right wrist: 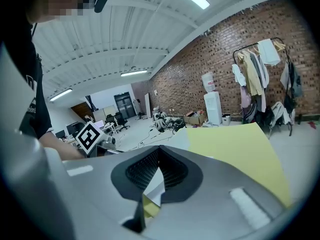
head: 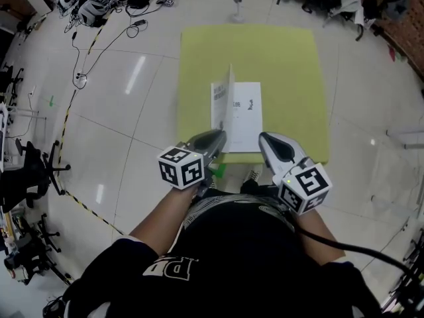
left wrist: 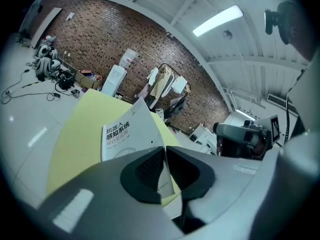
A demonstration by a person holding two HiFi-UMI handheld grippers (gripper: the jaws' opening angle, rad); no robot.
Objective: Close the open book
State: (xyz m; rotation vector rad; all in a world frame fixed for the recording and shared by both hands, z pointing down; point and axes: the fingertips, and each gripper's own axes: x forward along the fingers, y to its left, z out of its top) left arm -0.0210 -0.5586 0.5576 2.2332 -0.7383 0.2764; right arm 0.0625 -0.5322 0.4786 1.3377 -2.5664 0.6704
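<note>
My left tongs [left wrist: 164, 151] are pinched nearly together at the tips. The thin edge of the book's cover [left wrist: 125, 134] runs straight down into them, so I read that as a light grip on the cover near its lower corner (the squeeze looks slight, and I would not swear it is firm). My right tongs [right wrist: 157, 156] are clenched on nothing. Through the slit between their jaws I see only a white page corner and a strip of the yellow mat [right wrist: 240, 144].

Both tongs hover over the mat's near edge, one on either side of its middle. The book [head: 245, 114] lies on the near half of the mat, about midway across. Its right-hand pages lie flat on the mat, and the cover stands roughly upright above the mat with its title side facing the mat's left edge.

I judge the closing about half done: the cover is lifted off the mat but not yet swung over. What is left is to carry it on toward the mat's right side, lay it down on the pages, and let go.
</note>
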